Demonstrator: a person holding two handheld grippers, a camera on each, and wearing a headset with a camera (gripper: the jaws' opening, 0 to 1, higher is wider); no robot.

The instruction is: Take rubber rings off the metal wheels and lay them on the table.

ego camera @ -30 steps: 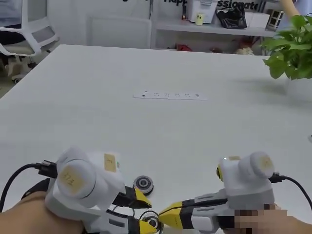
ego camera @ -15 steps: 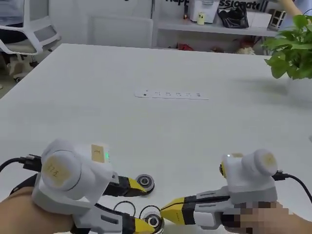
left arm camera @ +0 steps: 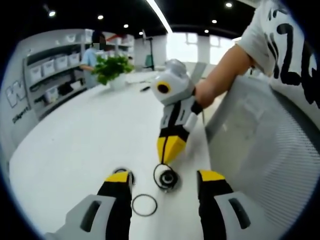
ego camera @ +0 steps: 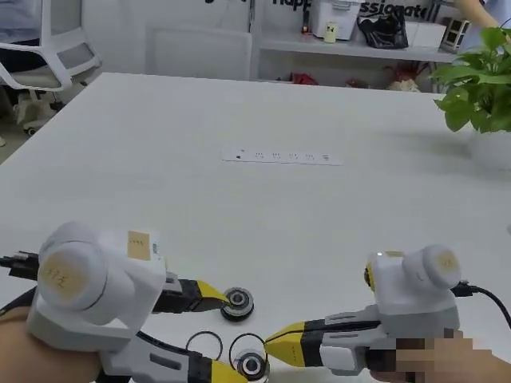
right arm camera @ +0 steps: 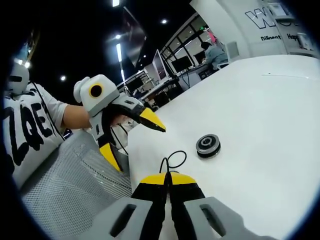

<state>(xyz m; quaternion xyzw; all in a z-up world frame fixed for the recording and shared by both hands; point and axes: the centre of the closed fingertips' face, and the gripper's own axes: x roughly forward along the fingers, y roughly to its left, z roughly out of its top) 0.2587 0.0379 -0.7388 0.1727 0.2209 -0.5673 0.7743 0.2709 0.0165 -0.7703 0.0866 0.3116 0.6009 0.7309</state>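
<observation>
Two metal wheels sit at the near table edge. The far wheel [ego camera: 237, 302] [right arm camera: 207, 144] carries its black rubber ring. The near wheel [ego camera: 252, 365] [left arm camera: 166, 178] has its ring [ego camera: 243, 346] [right arm camera: 173, 159] pulled into a loop, and my right gripper [ego camera: 270, 345] [right arm camera: 167, 177] [left arm camera: 170, 152] is shut on that loop. My left gripper [ego camera: 220, 331] [left arm camera: 165, 176] [right arm camera: 131, 138] stands open, one jaw tip by the far wheel, the other beside the near wheel. A loose rubber ring [ego camera: 204, 345] [left arm camera: 144, 205] lies flat between its jaws.
A white power strip [ego camera: 283, 156] lies flush in the middle of the white table [ego camera: 263, 215]. A potted plant [ego camera: 477, 76] stands at the far right. Behind the table are an office chair [ego camera: 48, 56] and shelves.
My left gripper has drawn back to the left and its jaws stand wider apart. The loose ring now lies in plain sight between them. The right gripper has stayed shut in place.
</observation>
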